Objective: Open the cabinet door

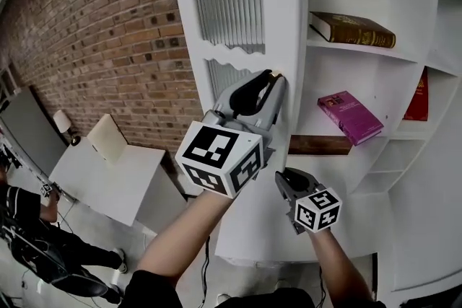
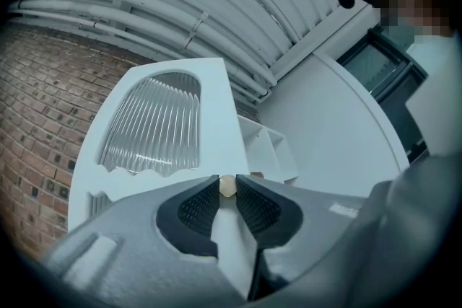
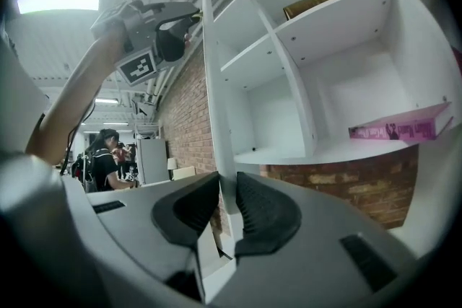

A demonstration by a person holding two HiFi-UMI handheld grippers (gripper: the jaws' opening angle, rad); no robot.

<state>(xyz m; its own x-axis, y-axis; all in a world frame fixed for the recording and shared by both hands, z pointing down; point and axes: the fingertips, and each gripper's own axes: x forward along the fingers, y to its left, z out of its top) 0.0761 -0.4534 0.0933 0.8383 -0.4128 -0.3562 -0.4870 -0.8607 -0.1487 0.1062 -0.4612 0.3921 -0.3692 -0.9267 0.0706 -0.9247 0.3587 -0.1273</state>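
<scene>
- Head view: the cabinet door (image 1: 238,83) stands open, edge-on beyond the right edge of the white desk (image 1: 101,180); the left gripper (image 1: 273,79) pinches the small brass knob (image 1: 277,73) at the door's free edge; the right gripper (image 1: 283,180) sits lower on that same edge; a brown book (image 1: 354,29) and a purple book (image 1: 350,115) lie on the bared shelves (image 1: 361,50).
- Left gripper view: the jaws are closed on the knob, the ribbed glass pane (image 2: 151,122) just beyond.
- Right gripper view: the jaws are drawn in on the door's thin edge, seemingly clamping it.
- Handling, as a judgement: a stiff, light panel that swings freely; the knob is small and slippery, the glass fragile; hold the knob or edge, never the pane.
</scene>
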